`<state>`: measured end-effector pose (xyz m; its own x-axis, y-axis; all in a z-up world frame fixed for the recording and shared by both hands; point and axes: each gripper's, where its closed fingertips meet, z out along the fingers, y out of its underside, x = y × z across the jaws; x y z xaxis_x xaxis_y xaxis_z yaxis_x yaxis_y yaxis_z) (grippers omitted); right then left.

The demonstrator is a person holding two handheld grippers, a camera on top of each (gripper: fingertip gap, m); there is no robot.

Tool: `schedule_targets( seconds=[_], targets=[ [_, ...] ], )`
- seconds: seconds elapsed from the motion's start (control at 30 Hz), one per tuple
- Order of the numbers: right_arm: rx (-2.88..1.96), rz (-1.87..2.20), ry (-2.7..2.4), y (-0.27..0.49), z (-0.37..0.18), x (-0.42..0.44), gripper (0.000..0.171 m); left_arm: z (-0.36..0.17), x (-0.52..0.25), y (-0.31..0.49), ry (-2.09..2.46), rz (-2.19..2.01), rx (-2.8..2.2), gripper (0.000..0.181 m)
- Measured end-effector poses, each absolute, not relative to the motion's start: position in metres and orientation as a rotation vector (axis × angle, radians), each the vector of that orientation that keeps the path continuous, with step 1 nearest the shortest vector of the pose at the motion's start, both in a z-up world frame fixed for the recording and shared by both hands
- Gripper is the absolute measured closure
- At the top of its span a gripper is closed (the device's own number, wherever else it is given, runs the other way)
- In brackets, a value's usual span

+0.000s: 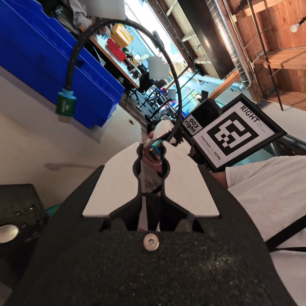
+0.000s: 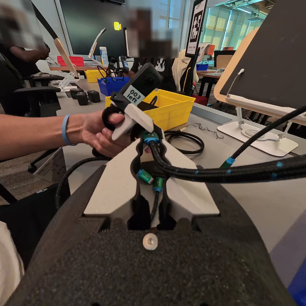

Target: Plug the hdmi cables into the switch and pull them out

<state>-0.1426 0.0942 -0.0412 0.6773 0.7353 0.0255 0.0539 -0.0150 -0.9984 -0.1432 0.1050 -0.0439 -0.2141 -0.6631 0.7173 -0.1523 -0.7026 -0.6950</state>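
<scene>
The right gripper [image 2: 151, 137] is clamped on the green-and-blue plug [image 2: 149, 138] of a black braided HDMI cable [image 2: 215, 172], the plug pinched between its white fingertips with the cable running back over the right finger. The left gripper [image 1: 151, 149] is raised and points at that plug head-on: its fingertips stand at either side of the plug's metal end [image 1: 154, 151], close to it, but the views do not settle whether they press on it. In the right wrist view the person's left hand [image 2: 99, 132], with a blue wristband, holds the left gripper's handle. From the held plug the cable arcs upward in a loop, and its other green plug [image 1: 65, 105] hangs free in front of a blue bin [image 1: 41, 54]. Two further green plugs [image 2: 145, 176] lie on the grey table [image 2: 248, 198] beneath the right gripper's fingers. A coiled black cable [image 2: 187, 142] lies beside a yellow bin [image 2: 170, 109]. A black box with round buttons, possibly the switch [image 1: 19, 213], sits low at the left of the left wrist view.
</scene>
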Motion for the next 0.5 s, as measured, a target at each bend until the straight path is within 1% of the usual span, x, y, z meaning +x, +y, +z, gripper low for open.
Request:
schedule_targets(
  seconds=[0.13,0.27,0.4,0.5],
  targets=[
    [-1.531,0.625,-0.62,0.101,-0.041,-0.127,0.153,-0.048,-0.156,0.124,0.953,-1.835,-1.711,0.161],
    [-1.556,0.611,-0.545,0.108,-0.043,-0.11,0.153,-0.057,-0.173,0.144,1.076,-1.453,-1.711,0.157],
    [-1.567,0.547,-0.526,0.11,-0.047,-0.099,0.153,-0.085,-0.195,0.157,1.229,-1.019,-1.8,0.148],
    [-1.56,0.518,-0.511,0.109,-0.046,-0.095,0.153,-0.103,-0.215,0.164,1.158,-0.805,-1.923,0.143]
  ],
)
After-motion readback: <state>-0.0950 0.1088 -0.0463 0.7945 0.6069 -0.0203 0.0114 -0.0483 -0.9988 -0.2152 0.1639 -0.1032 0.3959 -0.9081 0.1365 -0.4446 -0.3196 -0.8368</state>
